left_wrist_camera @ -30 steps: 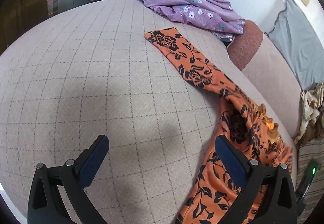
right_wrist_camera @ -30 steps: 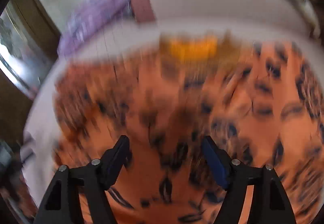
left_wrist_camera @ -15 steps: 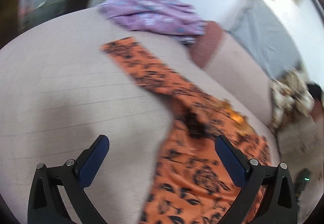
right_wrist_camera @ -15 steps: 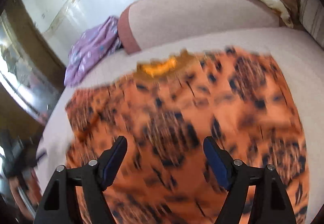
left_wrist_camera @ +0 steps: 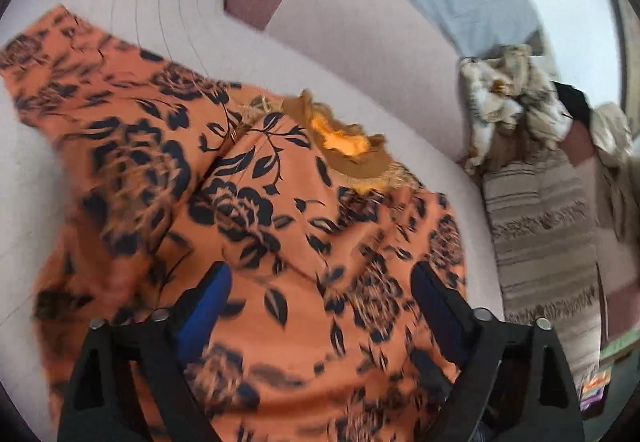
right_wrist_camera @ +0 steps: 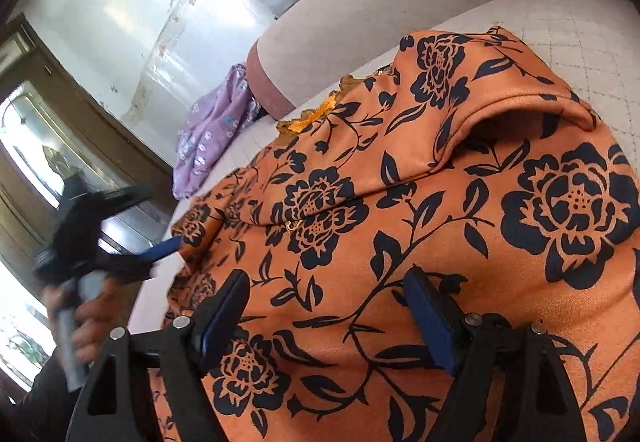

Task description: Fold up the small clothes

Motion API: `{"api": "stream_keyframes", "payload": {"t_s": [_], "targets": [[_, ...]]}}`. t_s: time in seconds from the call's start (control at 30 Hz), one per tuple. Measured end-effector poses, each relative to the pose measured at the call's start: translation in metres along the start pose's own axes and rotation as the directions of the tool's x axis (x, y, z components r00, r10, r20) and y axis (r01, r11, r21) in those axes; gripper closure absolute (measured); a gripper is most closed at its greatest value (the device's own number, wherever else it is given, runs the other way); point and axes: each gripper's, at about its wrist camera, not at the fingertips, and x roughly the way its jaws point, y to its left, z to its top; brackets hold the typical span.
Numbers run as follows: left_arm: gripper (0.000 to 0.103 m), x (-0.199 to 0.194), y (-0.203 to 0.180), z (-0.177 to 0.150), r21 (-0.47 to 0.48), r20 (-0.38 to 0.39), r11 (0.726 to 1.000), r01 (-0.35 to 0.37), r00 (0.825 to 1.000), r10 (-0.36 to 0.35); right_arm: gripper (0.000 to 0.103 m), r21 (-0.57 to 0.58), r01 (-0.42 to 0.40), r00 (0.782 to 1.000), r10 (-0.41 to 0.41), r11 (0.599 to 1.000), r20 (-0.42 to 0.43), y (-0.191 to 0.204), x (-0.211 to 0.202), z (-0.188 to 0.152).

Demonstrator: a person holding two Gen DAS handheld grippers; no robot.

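Two grippers are over one garment, and neither holds anything. The orange top [right_wrist_camera: 400, 242], printed with black flowers, lies spread on the pale quilted bed [left_wrist_camera: 120, 22], its frilled neckline [left_wrist_camera: 344, 146] toward the long bolster [left_wrist_camera: 360, 26] at the far side. One sleeve [right_wrist_camera: 500, 94] is already laid in over the body, leaving a raised hollow fold near the shoulder. The right gripper [right_wrist_camera: 326, 316] hangs above the lower part of the garment with its jaws wide and no cloth between them; its jaws have just been opening a little further. The left gripper [left_wrist_camera: 320, 308], seen from its own camera over the middle of the garment, also stands wide but has just been narrowing, with nothing pinched that the frame shows; whether its tips touch the cloth cannot be told. The step in hand appears to be choosing grip points for the next fold. Recommended: take the hem at both corners, one gripper each, pinching both layers; lift only enough to clear the bed; carry the hem toward the neckline with both hands level; press the hollow at the sleeve flat first, or it will be trapped. A purple garment [right_wrist_camera: 212, 130] lies well apart, by the end of the bolster.
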Motion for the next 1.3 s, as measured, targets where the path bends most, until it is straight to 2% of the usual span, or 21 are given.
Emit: {"api": "stream_keyframes", "payload": {"t_s": [0.07,0.13,0.17,0.2,0.33,0.43,0.47,0.57,0.67,0.7,0.73,0.77,0.8,0.87,0.9,0.93,0.97,1.07,1.13,1.2,1.3], "targets": [[0.014,0.015,0.01,0.01,-0.061,-0.009,0.998,-0.033,0.999,0.033,0.021,0.003,-0.01,1.0,0.01,1.0,0.005,-0.001,-0.002,0.0],[0.016,0.025,0.027,0.015,-0.148,-0.029,0.988,-0.034,0.999,0.03,0.021,0.005,-0.016,1.0,0.016,1.0,0.008,-0.003,-0.003,0.0],[0.02,0.027,0.035,0.016,-0.185,-0.029,0.982,-0.04,0.999,0.035,0.021,0.006,-0.019,1.0,0.019,1.0,0.01,-0.003,-0.002,0.0],[0.029,0.028,0.042,0.017,-0.216,-0.02,0.976,-0.036,0.999,0.032,0.021,0.008,-0.024,1.0,0.024,1.0,0.013,-0.004,-0.002,0.0],[0.046,0.027,0.054,0.024,-0.269,-0.016,0.962,-0.054,0.999,0.051,0.021,0.01,-0.032,0.999,0.032,0.999,0.018,-0.005,-0.002,0.0],[0.071,0.03,0.057,0.03,-0.277,-0.03,0.954,-0.114,0.993,0.11,0.021,0.009,-0.033,0.999,0.033,0.999,0.019,-0.005,-0.002,-0.001],[0.094,0.031,0.058,0.031,-0.269,-0.041,0.95,-0.16,0.987,0.155,0.021,0.01,-0.032,0.999,0.032,0.999,0.018,-0.005,-0.002,0.0],[0.096,0.026,0.061,0.032,-0.271,-0.024,0.949,-0.162,0.987,0.162,0.021,0.009,-0.03,0.999,0.03,1.0,0.018,-0.005,-0.001,-0.001],[0.097,-0.002,0.04,0.026,-0.147,0.08,0.964,-0.222,0.969,0.236,0.021,0.009,-0.029,0.999,0.029,1.0,0.018,-0.005,-0.001,-0.001],[0.097,-0.023,0.022,0.016,-0.066,0.171,0.967,-0.246,0.952,0.254,0.021,0.008,-0.028,0.999,0.028,1.0,0.017,-0.005,-0.001,-0.001],[0.097,-0.034,0.012,0.007,-0.028,0.221,0.961,-0.276,0.936,0.275,0.021,0.008,-0.028,0.999,0.028,1.0,0.018,-0.005,-0.001,-0.001],[0.097,-0.047,0.004,-0.011,0.003,0.269,0.946,-0.325,0.911,0.312,0.021,0.009,-0.029,0.999,0.028,1.0,0.018,-0.006,-0.001,-0.001],[0.096,-0.051,0.007,-0.022,0.004,0.269,0.94,-0.342,0.905,0.329,0.021,0.009,-0.028,0.999,0.028,1.0,0.018,-0.005,-0.001,-0.001],[0.096,-0.035,0.026,-0.04,-0.038,0.192,0.922,-0.386,0.902,0.386,0.021,0.007,-0.025,1.0,0.025,1.0,0.018,-0.005,-0.001,-0.001],[0.096,-0.018,0.042,-0.045,-0.055,0.115,0.914,-0.402,0.907,0.406,0.021,0.007,-0.025,1.0,0.025,1.0,0.017,-0.005,-0.001,-0.001],[0.094,-0.011,0.053,-0.048,-0.073,0.092,0.917,-0.391,0.913,0.397,0.021,0.006,-0.024,1.0,0.024,1.0,0.017,-0.005,-0.001,-0.001],[0.094,-0.016,0.054,-0.049,-0.066,0.144,0.925,-0.375,0.913,0.381,0.021,0.007,-0.025,1.0,0.025,1.0,0.017,-0.005,-0.002,0.0],[0.093,-0.02,0.051,-0.039,-0.061,0.111,0.923,-0.381,0.916,0.386,0.021,0.009,-0.027,1.0,0.026,1.0,0.017,-0.005,-0.002,0.0],[0.086,-0.029,0.051,-0.034,-0.077,0.143,0.926,-0.369,0.915,0.376,0.021,0.006,-0.023,1.0,0.023,1.0,0.015,-0.005,-0.001,0.001],[0.072,-0.032,0.052,-0.029,-0.053,0.152,0.924,-0.379,0.911,0.382,0.021,0.007,-0.025,1.0,0.025,1.0,0.017,-0.005,-0.001,0.0],[0.072,-0.03,0.057,-0.026,-0.073,0.119,0.919,-0.388,0.911,0.394,0.021,0.006,-0.024,1.0,0.024,1.0,0.016,-0.005,-0.001,0.001]]}}
